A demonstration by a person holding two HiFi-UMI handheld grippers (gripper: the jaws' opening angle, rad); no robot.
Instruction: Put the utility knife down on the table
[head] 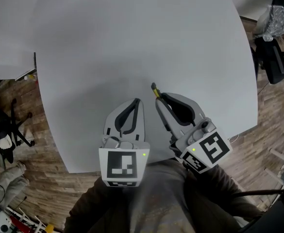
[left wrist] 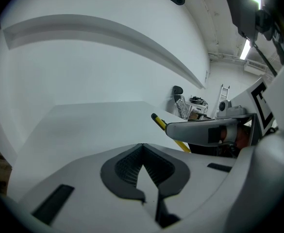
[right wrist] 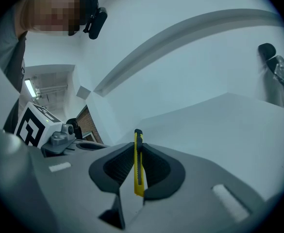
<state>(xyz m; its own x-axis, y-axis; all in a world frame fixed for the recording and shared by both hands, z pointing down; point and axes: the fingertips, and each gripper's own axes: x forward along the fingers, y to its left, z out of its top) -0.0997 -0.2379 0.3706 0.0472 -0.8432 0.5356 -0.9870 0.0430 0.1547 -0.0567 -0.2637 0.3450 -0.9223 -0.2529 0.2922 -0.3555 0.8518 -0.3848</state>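
Right gripper view settles the main question for me: the right gripper [right wrist: 138, 149] has its jaws closed on the utility knife [right wrist: 139, 176]. The yellow body is pinched edge-on between the dark pads, and its long axis runs along the jaws so that the black-tipped end pokes out past the tips. So the knife lies nowhere apart from the jaws; it is in them, and what matters is how it sits against the table [head: 132, 38]. From the head view the knife's free end points away from the table's near edge and in over the white top, slanted a little toward the left gripper [head: 137, 102], which hangs just beside it over the same near edge. That one has its jaws pressed together with nothing between them, and I judge it has no part in this. The knife looks to be held above the table, not touching it, though I cannot tell how high. My reading: bring the right gripper down until the knife's length lies flat along the table, then part the jaws.
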